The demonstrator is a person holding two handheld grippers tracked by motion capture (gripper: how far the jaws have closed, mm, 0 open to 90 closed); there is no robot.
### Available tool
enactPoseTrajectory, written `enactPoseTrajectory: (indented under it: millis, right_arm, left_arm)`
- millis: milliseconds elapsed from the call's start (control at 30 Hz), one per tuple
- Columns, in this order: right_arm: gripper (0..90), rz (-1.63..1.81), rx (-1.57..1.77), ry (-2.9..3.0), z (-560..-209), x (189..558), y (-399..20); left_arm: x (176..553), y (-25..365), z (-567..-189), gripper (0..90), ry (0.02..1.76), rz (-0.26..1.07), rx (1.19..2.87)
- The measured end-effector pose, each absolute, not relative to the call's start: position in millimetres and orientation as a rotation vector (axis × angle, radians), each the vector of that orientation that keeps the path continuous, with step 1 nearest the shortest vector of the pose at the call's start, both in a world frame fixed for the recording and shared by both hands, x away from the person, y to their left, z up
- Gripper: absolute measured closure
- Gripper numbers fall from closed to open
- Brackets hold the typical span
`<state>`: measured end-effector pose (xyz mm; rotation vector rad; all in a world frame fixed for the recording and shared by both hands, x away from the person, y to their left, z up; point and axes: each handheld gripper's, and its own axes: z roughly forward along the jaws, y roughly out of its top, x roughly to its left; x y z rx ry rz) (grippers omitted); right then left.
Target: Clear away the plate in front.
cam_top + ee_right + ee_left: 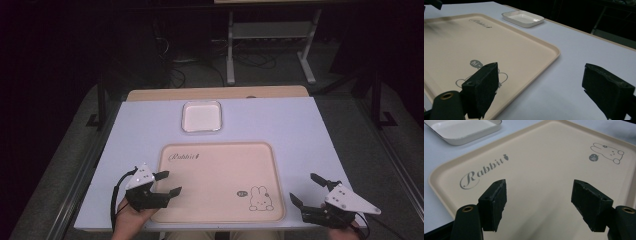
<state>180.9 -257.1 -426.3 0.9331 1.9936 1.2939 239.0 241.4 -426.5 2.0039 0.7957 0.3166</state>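
Here, 1 beige tray, 1 white dish, and 2 released devices: left hand-held gripper, right hand-held gripper.

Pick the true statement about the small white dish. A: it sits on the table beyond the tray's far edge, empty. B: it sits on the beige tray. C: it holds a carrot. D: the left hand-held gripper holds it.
A: the small white dish rests empty on the table, apart from the beige tray and beyond its far edge.
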Motion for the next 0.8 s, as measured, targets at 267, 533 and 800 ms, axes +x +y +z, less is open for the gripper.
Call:
enactPoseTrajectory:
  millis: [267, 533, 800]
  right_arm:
    - [12.9, 1.293, 0.934, 1.996, -426.5, 181.5, -257.4]
    - [13.0, 1.294, 0.934, 1.993, -426.3, 181.0, -257.3]
    - [12.9, 1.293, 0.942, 1.988, -426.5, 180.8, -257.9]
  left_arm:
    - [243.1, 241.2, -428.2, 28.1, 0.801, 0.307, 2.003]
    - [245.4, 239.6, -428.7, 28.1, 0.798, 0.287, 1.992]
    - [248.8, 237.7, -424.7, 28.2, 0.781, 0.282, 1.978]
